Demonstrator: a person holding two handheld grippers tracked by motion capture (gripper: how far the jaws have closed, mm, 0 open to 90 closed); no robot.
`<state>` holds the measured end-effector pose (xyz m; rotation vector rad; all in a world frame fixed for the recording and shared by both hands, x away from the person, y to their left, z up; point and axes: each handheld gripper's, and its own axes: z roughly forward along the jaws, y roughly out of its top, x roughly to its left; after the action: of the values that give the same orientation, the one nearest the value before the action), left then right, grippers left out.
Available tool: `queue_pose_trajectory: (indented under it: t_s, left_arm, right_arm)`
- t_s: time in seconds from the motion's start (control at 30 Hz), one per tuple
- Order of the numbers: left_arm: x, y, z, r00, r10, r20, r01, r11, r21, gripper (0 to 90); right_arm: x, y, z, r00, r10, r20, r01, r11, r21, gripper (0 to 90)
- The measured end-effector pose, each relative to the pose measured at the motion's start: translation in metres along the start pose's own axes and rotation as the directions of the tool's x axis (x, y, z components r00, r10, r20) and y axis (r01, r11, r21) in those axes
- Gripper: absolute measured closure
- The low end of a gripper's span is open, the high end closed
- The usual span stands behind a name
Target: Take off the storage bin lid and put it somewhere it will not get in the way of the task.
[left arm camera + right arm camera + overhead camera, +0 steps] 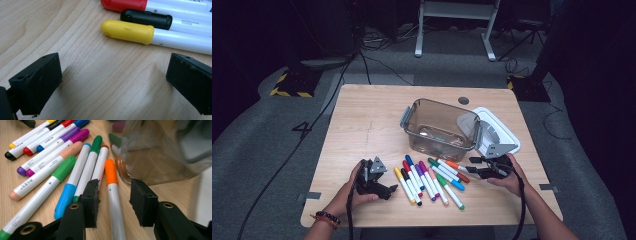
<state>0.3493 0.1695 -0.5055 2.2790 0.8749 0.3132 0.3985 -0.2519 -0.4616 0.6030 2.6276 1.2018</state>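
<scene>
orange marker (112,187) | white barrel, orange cap | between right gripper (113,202) jaws

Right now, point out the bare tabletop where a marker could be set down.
Bare wood lies on the table's far left, bordered by the clear bin, and along the near edge below the markers. Crowded: markers between the left hand-held gripper and right hand-held gripper.

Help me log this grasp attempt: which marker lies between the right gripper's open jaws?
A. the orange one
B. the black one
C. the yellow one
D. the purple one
A: in the right gripper view, the orange marker runs up between the two black jaws of the right gripper, which stand apart on either side of it without closing on it.
</scene>
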Motion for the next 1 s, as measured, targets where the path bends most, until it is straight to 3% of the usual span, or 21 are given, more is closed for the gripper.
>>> queue_pose_trajectory:
  t_s: [0.07,0.1,0.13,0.27,0.4,0.63,0.73,1.0]
  left_arm:
    - [0.000,0.000,0.000,1.0000,-0.001,-0.001,0.001,1.0000,0.000,0.5]
    - [0.000,0.000,0.000,1.0000,0.002,-0.003,-0.002,1.0000,0.000,0.5]
    - [0.000,0.000,0.000,1.0000,-0.003,-0.003,0.003,1.0000,0.000,0.5]
    - [0.000,0.000,0.000,1.0000,-0.003,-0.003,0.003,1.0000,0.000,0.5]
    - [-0.001,0.000,0.000,1.0000,-0.003,-0.004,0.003,1.0000,0.001,0.5]
    - [-0.001,-0.001,-0.001,0.9999,-0.007,-0.009,0.007,1.0000,-0.002,0.5]
    - [-0.001,-0.001,-0.001,0.9999,-0.008,-0.009,0.008,1.0000,-0.002,0.5]
    - [-0.001,-0.001,-0.001,0.9999,-0.009,-0.009,0.009,1.0000,-0.003,0.5]
  right_arm:
    - [0.000,-0.001,0.003,1.0000,0.006,-0.008,-0.006,1.000,0.003,59.6]
    - [0.000,-0.004,0.013,0.9999,0.012,-0.011,-0.012,0.999,0.040,60.9]
    - [0.000,-0.004,0.013,0.9999,0.012,-0.011,-0.012,0.999,0.040,60.9]
    - [-0.003,-0.006,0.025,0.9999,0.016,0.003,-0.016,0.997,0.074,71.6]
    - [-0.004,-0.010,0.027,0.9997,0.005,0.026,-0.008,0.993,0.120,74.7]
    - [-0.005,-0.018,0.018,0.9997,0.020,0.016,-0.022,0.990,0.142,75.7]
    - [-0.001,-0.024,0.009,0.9993,0.024,0.029,-0.028,0.985,0.170,76.2]
    - [0.006,-0.039,-0.010,0.9975,0.042,0.056,-0.052,0.982,0.183,75.3]
